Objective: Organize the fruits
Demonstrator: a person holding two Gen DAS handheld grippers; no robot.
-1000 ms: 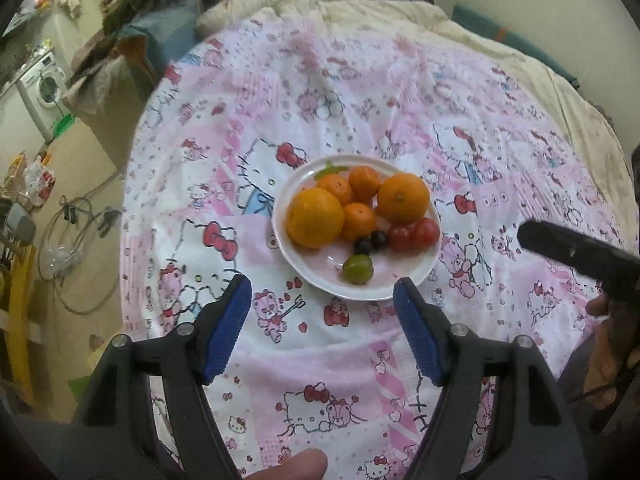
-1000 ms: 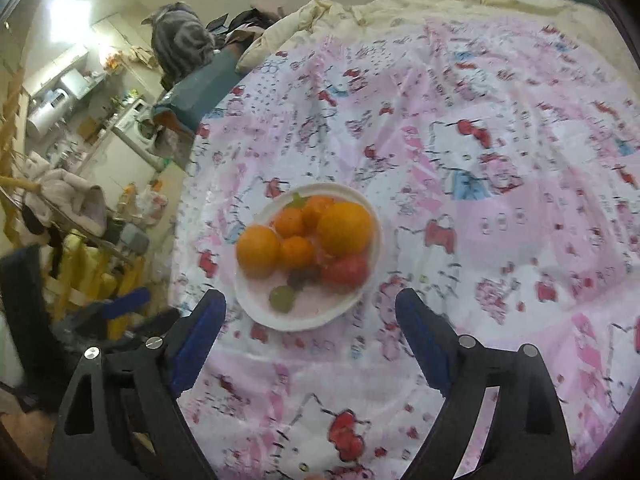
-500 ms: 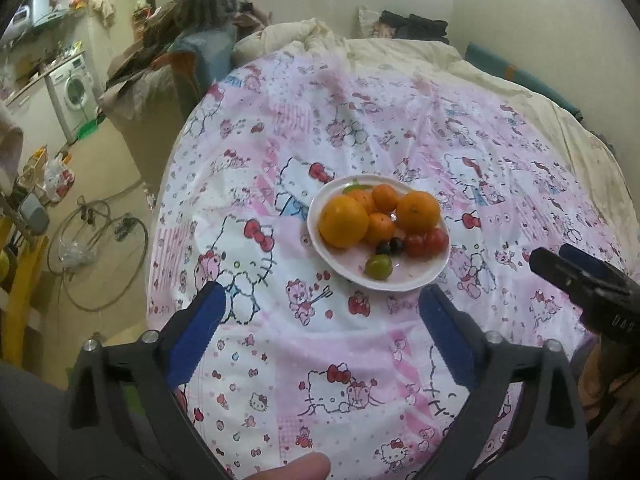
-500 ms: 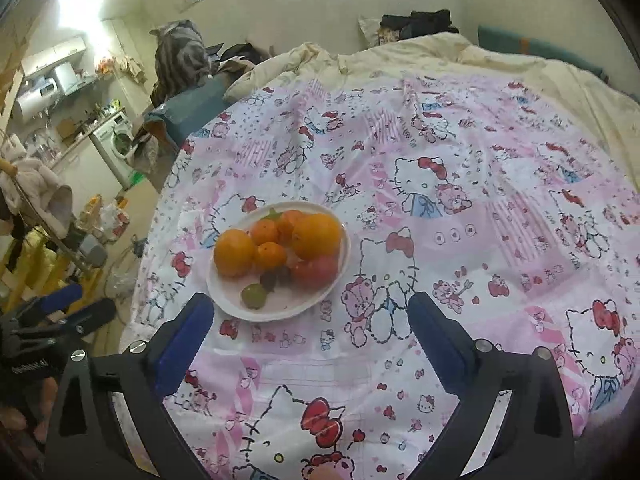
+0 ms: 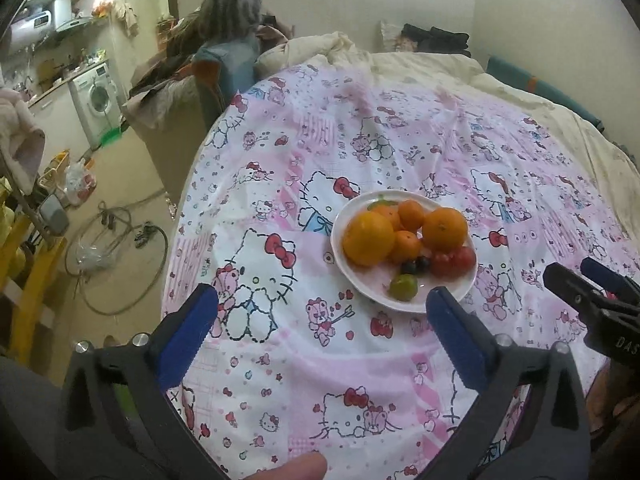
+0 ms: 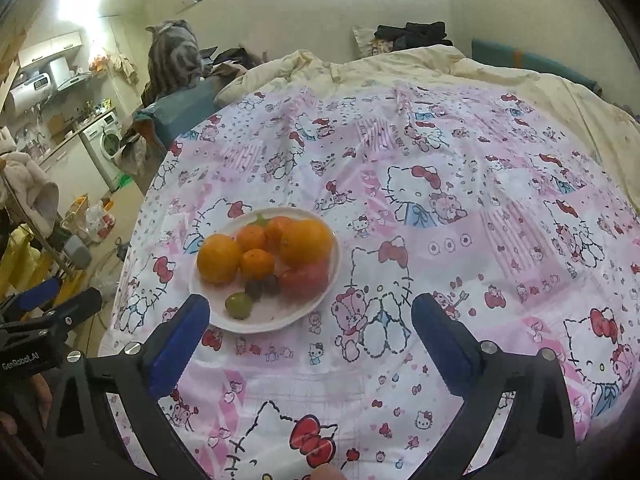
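Two claws in play, both with jaws opening wide and nothing between them.

Left wrist view: left claw [image 5: 320, 312] hangs over the cartoon-cat bedsheet [image 5: 280, 160] on the bed, blue pads [image 5: 188, 332] well apart. White plate [image 5: 344, 264] sits on the sheet just ahead of the right pad. On it: two big oranges [image 5: 368, 238], three smaller tangerines [image 5: 412, 214] packed between them, two tomatoes [image 5: 452, 261] at the right, two dark grapes [image 5: 414, 266] in the middle, one green fruit [image 5: 403, 287] nearest the camera. Right claw [image 5: 588, 284] pokes in at the right edge. A fingertip [image 5: 296, 468] shows at the bottom.

Right wrist view: right claw [image 6: 310, 314] also over the sheet, empty. Same plate [image 6: 280, 322] sits ahead and left, its near rim just beside the left pad [image 6: 176, 344]. Left claw [image 6: 48, 304] visible at far left. Grey tabby cat [image 6: 174, 58] sits on clutter beyond the bed; washing machine [image 6: 106, 140] further back.
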